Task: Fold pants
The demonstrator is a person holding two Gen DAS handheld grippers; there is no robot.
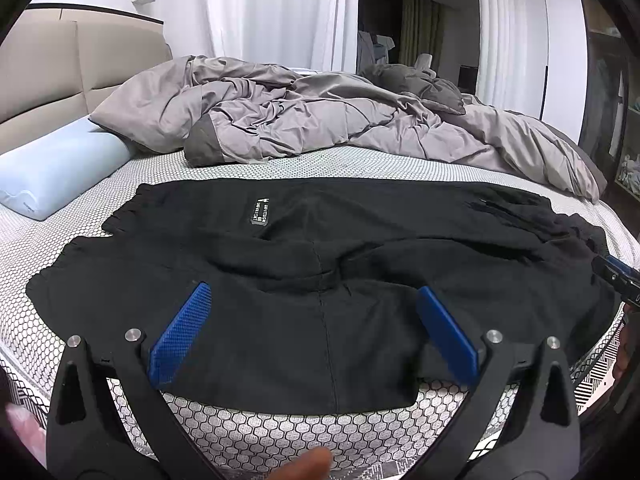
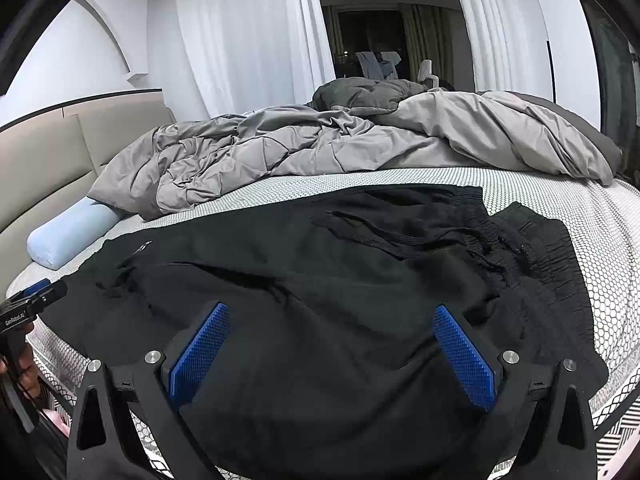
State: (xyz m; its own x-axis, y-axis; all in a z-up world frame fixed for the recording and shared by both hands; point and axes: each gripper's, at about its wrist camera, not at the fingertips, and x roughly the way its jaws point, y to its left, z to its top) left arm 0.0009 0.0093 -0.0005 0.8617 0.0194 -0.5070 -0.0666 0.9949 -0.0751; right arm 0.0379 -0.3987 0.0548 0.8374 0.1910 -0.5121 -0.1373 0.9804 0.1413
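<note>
black pants (image 1: 304, 280) on bed (image 1: 280, 432), hand-held grippers apart

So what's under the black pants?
The pants lie flat on the mattress, whose honeycomb cover shows all around them. Whatever lies beneath the cloth itself is covered, so nothing else can be seen there.

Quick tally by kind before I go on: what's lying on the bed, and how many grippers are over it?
Black pants: 1
Grey duvet: 1
Light blue pillow: 1
Grippers: 2, left gripper and right gripper, both with jaws spread open
Total: 5
</note>
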